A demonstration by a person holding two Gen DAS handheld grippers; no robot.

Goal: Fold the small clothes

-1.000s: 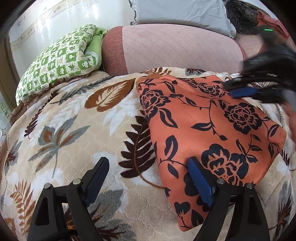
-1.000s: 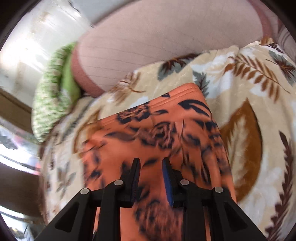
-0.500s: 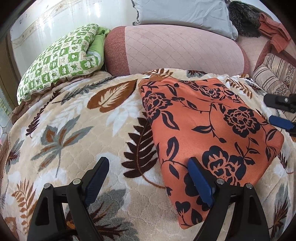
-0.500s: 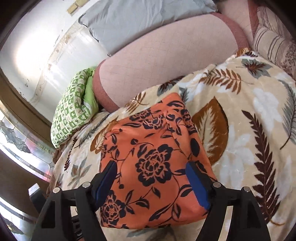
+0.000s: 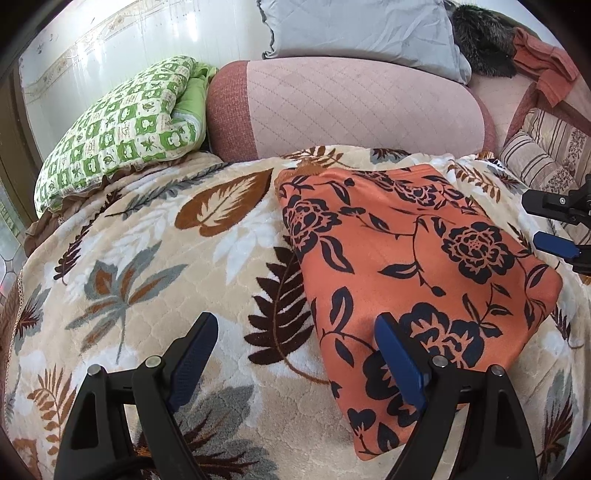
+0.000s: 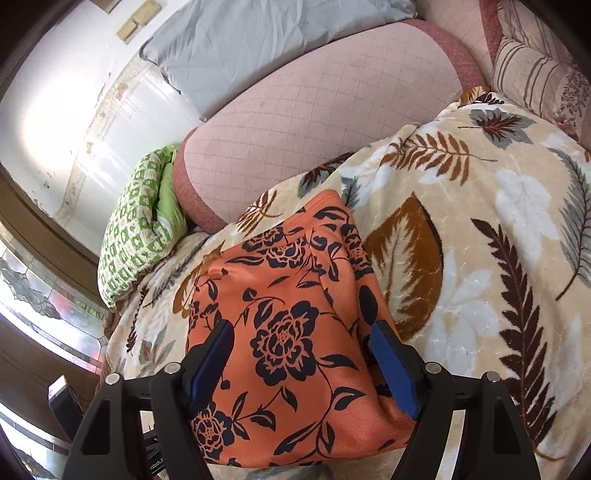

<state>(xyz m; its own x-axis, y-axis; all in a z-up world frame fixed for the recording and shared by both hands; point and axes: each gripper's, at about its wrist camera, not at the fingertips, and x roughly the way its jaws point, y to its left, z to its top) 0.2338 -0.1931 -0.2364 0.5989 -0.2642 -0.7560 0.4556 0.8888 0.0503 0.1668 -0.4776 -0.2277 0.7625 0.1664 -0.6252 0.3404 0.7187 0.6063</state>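
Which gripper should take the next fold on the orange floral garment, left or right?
Right, probably. The right gripper is open with the orange floral garment centred between its fingers. The left gripper, also open, sits mostly over the leaf-print blanket, with only one finger over the garment's edge.

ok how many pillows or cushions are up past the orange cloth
3: a green checked pillow at far left, a grey pillow atop the pink quilted bolster, and a striped cushion at far right. More may lie hidden behind.

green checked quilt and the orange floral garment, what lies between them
In the left wrist view, only leaf-print blanket separates the green checked quilt from the orange floral garment.
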